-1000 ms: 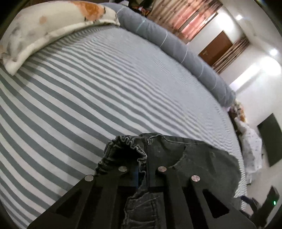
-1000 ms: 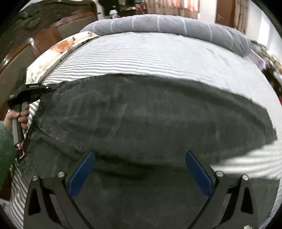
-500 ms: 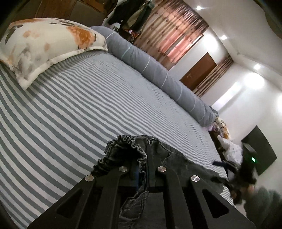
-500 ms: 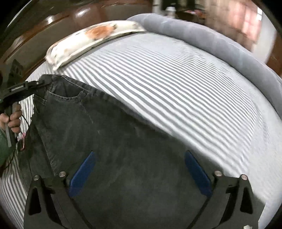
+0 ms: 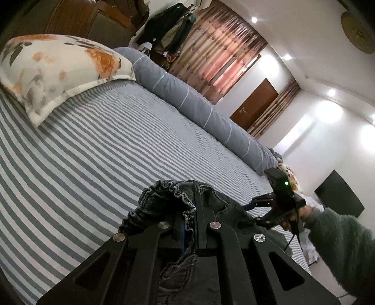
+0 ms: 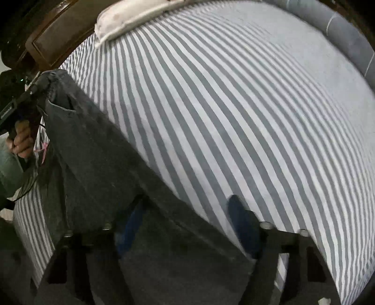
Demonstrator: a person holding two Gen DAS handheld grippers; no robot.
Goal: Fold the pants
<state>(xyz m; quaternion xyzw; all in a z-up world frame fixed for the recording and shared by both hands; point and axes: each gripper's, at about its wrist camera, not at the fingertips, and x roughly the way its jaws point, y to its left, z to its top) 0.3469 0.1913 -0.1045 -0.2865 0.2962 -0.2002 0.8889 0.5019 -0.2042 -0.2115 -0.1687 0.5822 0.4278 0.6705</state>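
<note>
We see our left tongs [image 5: 190, 219] pinched tight on the gathered elastic waistband of the dark grey pants [image 6: 98, 164], which bunch up over the jaws and hang below them; our right tongs [image 6: 185, 225] are closing, with a stretch of the pants between the blue pads [image 6: 239, 215], though blur keeps us from telling whether the pads press the cloth yet; from the waist, lifted at the left, the pants run slantwise down to the right tongs above the striped bed [image 6: 234, 105]; beyond lie a flowered pillow [image 5: 58, 68] by the headboard [image 5: 77, 21] and a long grey bolster [image 5: 199, 108] along the far edge; curtains [image 5: 211, 51] and a brown door [image 5: 255, 105] stand behind.
</note>
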